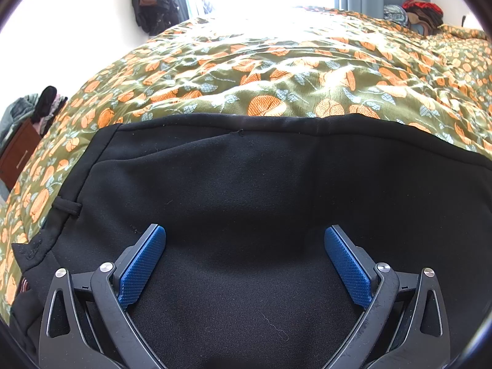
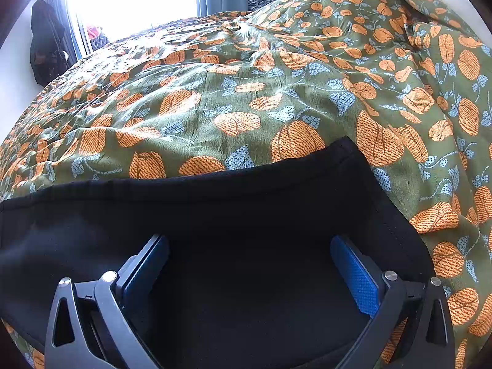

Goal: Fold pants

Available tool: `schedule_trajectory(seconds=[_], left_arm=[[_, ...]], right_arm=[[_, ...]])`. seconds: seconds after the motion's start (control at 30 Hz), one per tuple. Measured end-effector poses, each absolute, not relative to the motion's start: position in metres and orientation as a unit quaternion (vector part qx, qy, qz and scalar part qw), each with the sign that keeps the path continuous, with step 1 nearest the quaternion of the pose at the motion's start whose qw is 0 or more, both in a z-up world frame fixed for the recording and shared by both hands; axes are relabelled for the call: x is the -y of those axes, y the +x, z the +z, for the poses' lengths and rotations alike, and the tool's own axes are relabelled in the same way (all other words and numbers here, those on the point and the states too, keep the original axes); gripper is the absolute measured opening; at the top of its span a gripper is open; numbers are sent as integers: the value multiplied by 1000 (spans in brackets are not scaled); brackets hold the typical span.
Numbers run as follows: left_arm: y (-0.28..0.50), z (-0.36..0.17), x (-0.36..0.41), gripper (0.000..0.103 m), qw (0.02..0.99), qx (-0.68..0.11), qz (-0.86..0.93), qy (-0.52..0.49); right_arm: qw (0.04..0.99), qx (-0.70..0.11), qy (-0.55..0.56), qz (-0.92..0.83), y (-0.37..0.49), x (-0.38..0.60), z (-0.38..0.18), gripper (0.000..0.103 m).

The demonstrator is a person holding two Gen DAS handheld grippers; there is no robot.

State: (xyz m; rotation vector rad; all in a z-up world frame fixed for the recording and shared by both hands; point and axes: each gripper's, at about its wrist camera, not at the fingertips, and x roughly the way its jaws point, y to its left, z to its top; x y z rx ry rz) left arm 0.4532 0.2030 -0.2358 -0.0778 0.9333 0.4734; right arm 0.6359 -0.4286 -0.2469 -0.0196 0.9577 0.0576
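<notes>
Black pants point(image 1: 246, 190) lie flat on the green bedspread with orange pumpkins point(image 1: 276, 70). In the left wrist view their waistband side with a belt loop point(image 1: 66, 206) is at the left and a straight folded edge runs across the far side. My left gripper point(image 1: 245, 235) is open just above the black cloth, holding nothing. In the right wrist view the pants point(image 2: 215, 209) end in a corner point(image 2: 347, 146) at the right. My right gripper point(image 2: 249, 244) is open over the cloth, empty.
The bedspread point(image 2: 246, 92) is rumpled, rising in folds at the right. Dark clothes hang on the wall point(image 1: 156, 0) by a bright window. A wooden cabinet point(image 1: 18, 153) with piled clothes stands left of the bed. More clothes point(image 1: 421, 9) lie at the far right.
</notes>
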Motion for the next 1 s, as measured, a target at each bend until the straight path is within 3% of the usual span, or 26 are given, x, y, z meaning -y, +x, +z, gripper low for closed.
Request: schedule_trajectory(seconds=[0.4,0.53,0.67,0.77,0.83,0.93,0.97,1.0], left_arm=[[455,-235,-202,103,857,-456,237,-46],[457,-207,-208,101,834,-511,197,-71],[423,-170,-183,102,876,-456,112,-114],[429,-195,-150,102,853,-506,23,-121],[431,-217,-132,102,841,-538,36,-57],[415,-204,-131,102,845,-533,44,-7],[406,-194,-141,102,847,-530,44,-10],[396,-184,-151,102,850,-524,48,-7]], right_arm=[[875,-483,-4,38,647,430,-245,103],[884,-465,23,38,632,416,-195,103],[867,-455,27,201,583,318,-146,103],[784,-485,61,381,547,210,-154,103],[734,-528,59,423,531,150,-185,103],[729,-574,-15,372,528,124,-230,94],[743,-565,-16,359,534,141,-232,81],[760,-557,-3,335,542,168,-231,78]])
